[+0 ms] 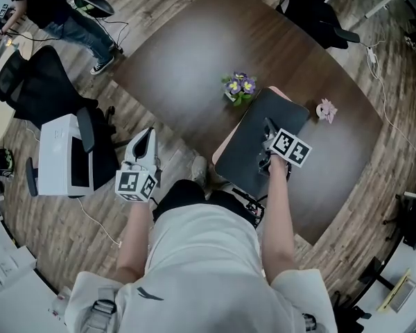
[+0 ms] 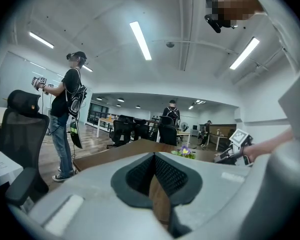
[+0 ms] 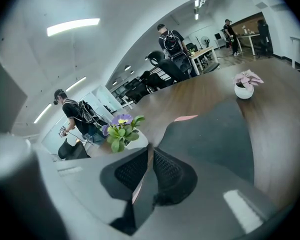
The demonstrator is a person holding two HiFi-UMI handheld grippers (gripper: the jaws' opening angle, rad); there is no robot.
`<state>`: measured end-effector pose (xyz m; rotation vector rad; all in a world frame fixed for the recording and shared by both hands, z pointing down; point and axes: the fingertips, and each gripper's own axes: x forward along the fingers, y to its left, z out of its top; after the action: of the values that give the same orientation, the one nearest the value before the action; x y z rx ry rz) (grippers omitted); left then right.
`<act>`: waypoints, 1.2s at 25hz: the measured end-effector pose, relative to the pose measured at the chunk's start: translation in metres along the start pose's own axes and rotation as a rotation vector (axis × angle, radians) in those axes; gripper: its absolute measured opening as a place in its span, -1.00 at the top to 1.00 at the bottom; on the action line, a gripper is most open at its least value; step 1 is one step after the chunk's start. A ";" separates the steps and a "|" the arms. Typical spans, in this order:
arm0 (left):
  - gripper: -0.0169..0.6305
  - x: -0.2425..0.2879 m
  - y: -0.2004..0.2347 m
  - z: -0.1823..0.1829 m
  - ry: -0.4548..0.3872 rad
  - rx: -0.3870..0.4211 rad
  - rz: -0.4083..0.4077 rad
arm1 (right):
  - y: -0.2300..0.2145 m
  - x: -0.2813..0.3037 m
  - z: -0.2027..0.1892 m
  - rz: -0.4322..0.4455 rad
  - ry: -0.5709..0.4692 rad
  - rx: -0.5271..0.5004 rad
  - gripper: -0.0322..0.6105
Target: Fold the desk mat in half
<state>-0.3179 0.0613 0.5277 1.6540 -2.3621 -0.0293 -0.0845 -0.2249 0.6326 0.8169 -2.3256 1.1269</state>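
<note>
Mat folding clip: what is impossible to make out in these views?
- Gripped spot on the desk mat: head view, under the right tool and hand.
- Near edge of the table: head view, behind mat and person.
- Mat's near half: right gripper view, blocked by the tool's body.

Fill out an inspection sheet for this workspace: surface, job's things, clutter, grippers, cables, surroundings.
Surface: dark wooden table.
Job's things: dark desk mat at the table's near edge, with its pink underside showing at the edges.
Clutter: purple flower pot by the mat's far corner; pink plant pot to the mat's right.
Grippers: right gripper shut on the mat's edge; left gripper shut, holding nothing, off the table.
Cables: white cable on the floor at left; another cable on the floor at right.
Surroundings: black office chair, white box, a standing person.
</note>
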 end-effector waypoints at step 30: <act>0.95 0.097 -0.169 -0.007 0.032 0.054 -0.486 | -0.143 -0.234 0.002 -0.358 -0.398 0.120 0.72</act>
<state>-0.1916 -0.0874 0.5261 2.1942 -1.8981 -0.0292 0.1825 -0.2230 0.5709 1.5537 -2.2904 1.0213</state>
